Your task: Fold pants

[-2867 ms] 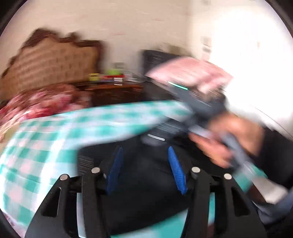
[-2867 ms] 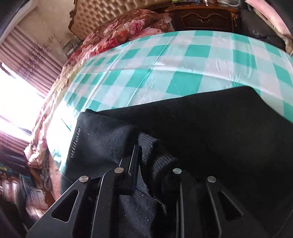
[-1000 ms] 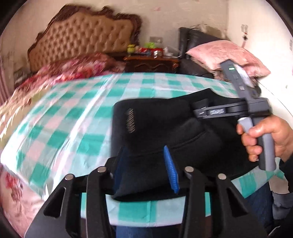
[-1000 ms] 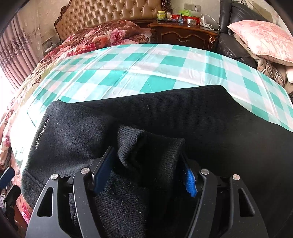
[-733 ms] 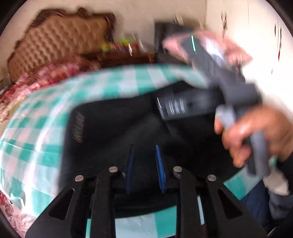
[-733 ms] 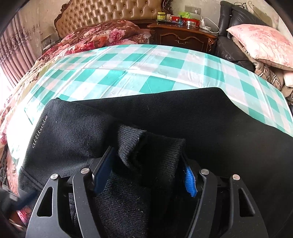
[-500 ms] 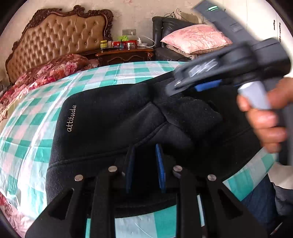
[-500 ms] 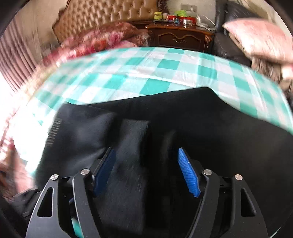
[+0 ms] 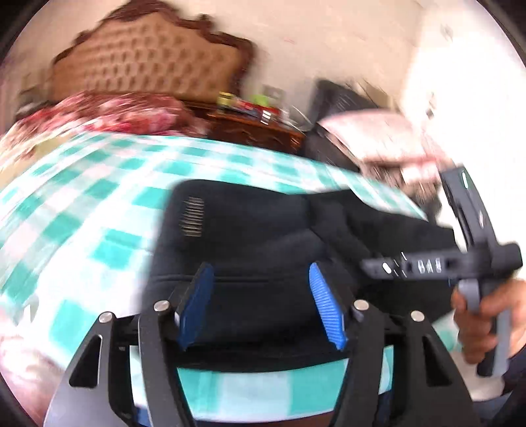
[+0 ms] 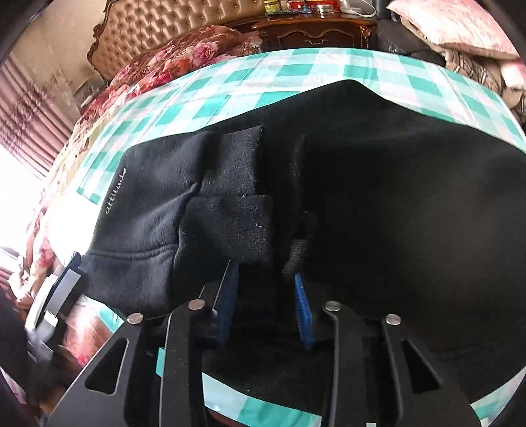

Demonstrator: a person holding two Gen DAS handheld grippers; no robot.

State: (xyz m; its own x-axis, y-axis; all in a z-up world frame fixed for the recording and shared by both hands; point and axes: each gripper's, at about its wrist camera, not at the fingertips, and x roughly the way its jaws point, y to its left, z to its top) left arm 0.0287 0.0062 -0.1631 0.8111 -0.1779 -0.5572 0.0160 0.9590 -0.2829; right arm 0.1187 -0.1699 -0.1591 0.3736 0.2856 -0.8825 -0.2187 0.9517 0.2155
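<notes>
Matt fleecy black pants [image 10: 378, 203], glossy checked tablecloth [image 10: 296, 69] — carved wood nightstand [image 10: 315, 31]

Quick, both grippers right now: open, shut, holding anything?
Left gripper: open, just been opening, above the black pants, gripping nothing.
Right gripper: just been closing, fingers nearly together on a fold of pants.

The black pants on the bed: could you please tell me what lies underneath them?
Under the black pants lies a teal-and-white checked sheet, showing all around their edges. The part of the sheet directly beneath the fabric is covered, so anything there cannot be seen.

A home bedroom: tufted headboard [image 10: 171, 29], floral bedding [image 10: 184, 56], wooden nightstand [image 10: 315, 31].
</notes>
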